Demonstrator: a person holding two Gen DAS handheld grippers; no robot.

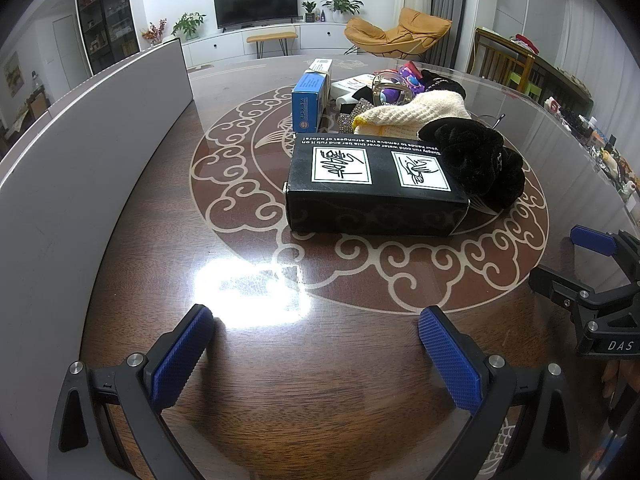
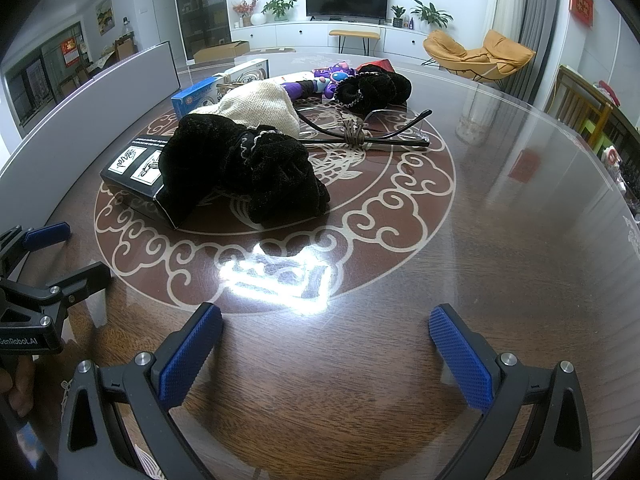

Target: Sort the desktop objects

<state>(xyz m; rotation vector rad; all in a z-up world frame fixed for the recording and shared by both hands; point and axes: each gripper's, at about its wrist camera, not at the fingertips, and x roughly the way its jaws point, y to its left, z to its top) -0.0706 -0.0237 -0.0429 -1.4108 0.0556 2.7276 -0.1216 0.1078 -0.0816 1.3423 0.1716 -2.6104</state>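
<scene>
A pile of objects lies on the round wooden table (image 1: 280, 360). A black box (image 1: 372, 184) (image 2: 136, 168) lies nearest, with a black velvet scrunchie (image 1: 476, 164) (image 2: 248, 168) against its right side. Behind are a cream knit cloth (image 1: 416, 114) (image 2: 256, 108), a blue box (image 1: 308, 100) (image 2: 192, 98), a purple toy (image 2: 332, 78), a second black scrunchie (image 2: 372, 86) and glasses (image 2: 368, 136). My left gripper (image 1: 316, 344) is open and empty, short of the black box. My right gripper (image 2: 326, 340) is open and empty over bare table.
A grey panel (image 1: 80, 152) (image 2: 100, 96) stands along the table's left side. The right gripper shows at the right edge of the left wrist view (image 1: 592, 276); the left gripper shows at the left edge of the right wrist view (image 2: 44, 264). Chairs stand beyond the far right rim.
</scene>
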